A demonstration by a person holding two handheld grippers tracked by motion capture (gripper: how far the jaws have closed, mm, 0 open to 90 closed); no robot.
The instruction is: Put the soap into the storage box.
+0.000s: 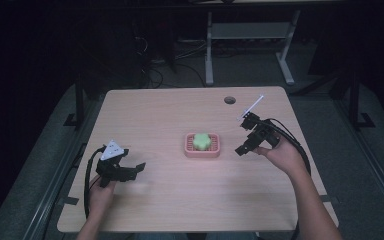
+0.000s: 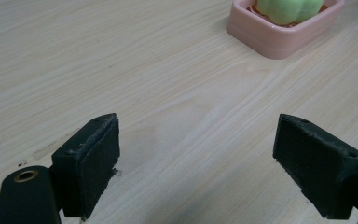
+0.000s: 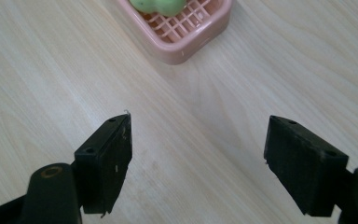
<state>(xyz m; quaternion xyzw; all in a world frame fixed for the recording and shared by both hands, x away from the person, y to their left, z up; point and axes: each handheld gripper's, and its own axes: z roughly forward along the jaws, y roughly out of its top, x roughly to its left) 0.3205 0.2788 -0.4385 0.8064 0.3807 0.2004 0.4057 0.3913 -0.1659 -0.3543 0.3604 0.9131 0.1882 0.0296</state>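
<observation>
High view: green soap (image 1: 201, 141) sits untouched in pink soap dish (image 1: 202, 145); left gripper (image 1: 128, 171) and right gripper (image 1: 245, 134) flank it, jaws wide, empty. Grasp not begun.

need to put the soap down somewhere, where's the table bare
Bare wood runs between the left hand-held gripper and the pink tray, along the far edge near the round hole, and across the near edge. It is tight only between the tray and the right hand-held gripper.

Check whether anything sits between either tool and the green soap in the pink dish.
Nothing visible does. Bare table lies between the left tool and the pink dish holding the green soap, and likewise from the right tool. Both tools are open and empty.
</observation>
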